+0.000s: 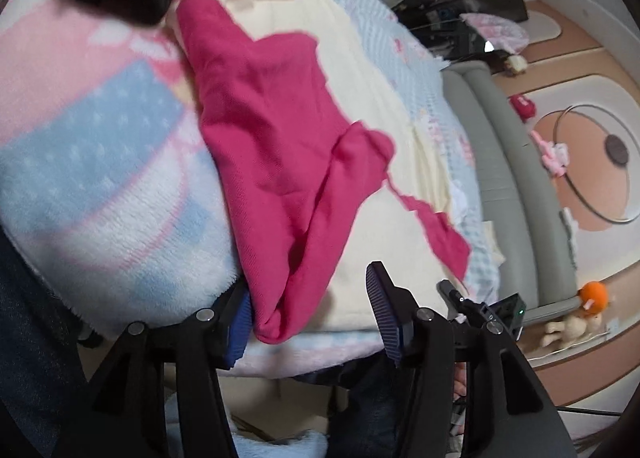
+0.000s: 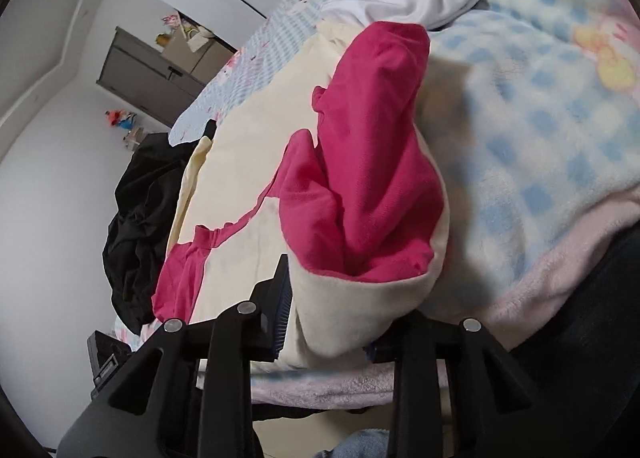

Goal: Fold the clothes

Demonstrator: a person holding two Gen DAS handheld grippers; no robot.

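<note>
On the bed [image 1: 436, 106], the pink garment [image 1: 280, 130] is rumpled. The left tool [image 1: 312, 314] gapes, empty; the right tool [image 2: 332, 322] is closed on cream cloth [image 2: 352, 310]. Edges should be aligned flat.

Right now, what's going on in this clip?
A person with a handheld gripper in each hand is folding clothes on a bed. A pink garment lies crumpled on a cream cloth spread over the bedding. The left gripper is open, one finger beside the garment's near end. The right gripper has the cream cloth's edge bunched between its fingers, the pink garment resting on that fold; whether it is clamped cannot be told. A black garment sits at the bed's edge.
</note>
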